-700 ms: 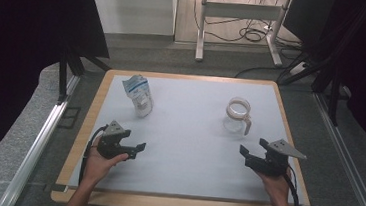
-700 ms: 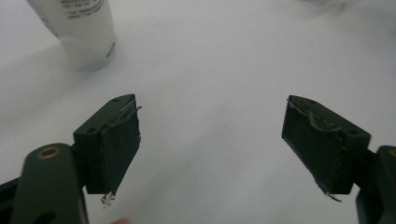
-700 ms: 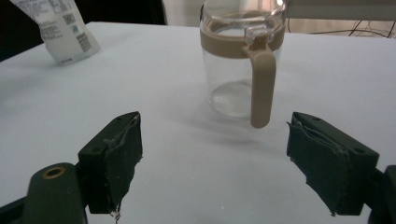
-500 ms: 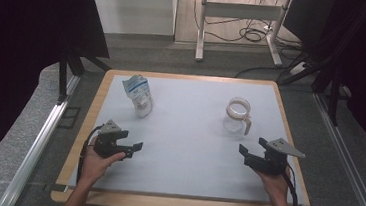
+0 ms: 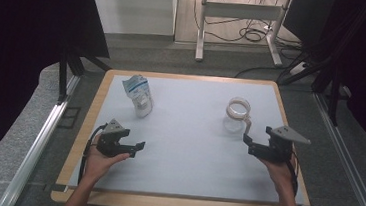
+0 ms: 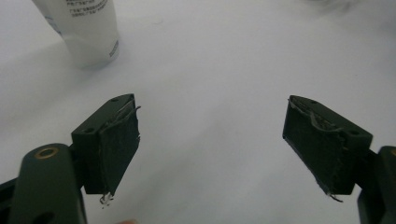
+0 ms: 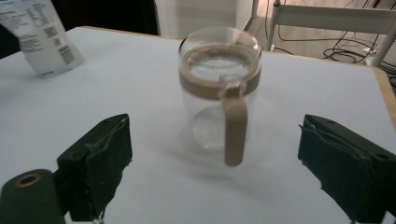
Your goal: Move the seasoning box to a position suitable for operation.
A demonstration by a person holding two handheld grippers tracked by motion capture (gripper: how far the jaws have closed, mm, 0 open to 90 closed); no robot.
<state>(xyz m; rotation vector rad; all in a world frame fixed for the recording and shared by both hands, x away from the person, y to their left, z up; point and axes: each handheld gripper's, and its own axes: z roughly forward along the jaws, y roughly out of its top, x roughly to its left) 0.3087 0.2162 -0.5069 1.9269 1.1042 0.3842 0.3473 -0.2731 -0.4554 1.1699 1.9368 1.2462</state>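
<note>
Both hands come in from the near edge of the tabletop (image 5: 184, 178), forearms angled inward, each wrapped around a gripper held low over the white surface. Left gripper (image 5: 137, 146) sits in the left hand (image 5: 100, 157), jaws pointing roughly level toward the middle of the tabletop; in the left gripper view its jaws stand wide apart with nothing between them, just bare white surface. A white pouch (image 6: 86, 28) with printed text stands ahead of the jaws and off beyond the left-hand jaw, well apart, not in line with the gap; in the high view the pouch (image 5: 139, 95) is up the tabletop from that gripper. Right gripper (image 5: 249, 141) sits in the right hand (image 5: 278, 169), grey plate on top, cable trailing back along the wrist, jaws aimed up and inward. Its jaws are also spread wide, holding nothing. A clear glass jar (image 7: 219, 88) with a tan band and tan handle stands upright straight ahead of the gap, handle turned toward the jaws, centred between them but beyond the tips, not touching either pad. In the high view the jar (image 5: 236, 113) is just beyond the right jaw tips, near but apart. The pouch also shows far left beyond the left-hand jaw in the right gripper view.
</note>
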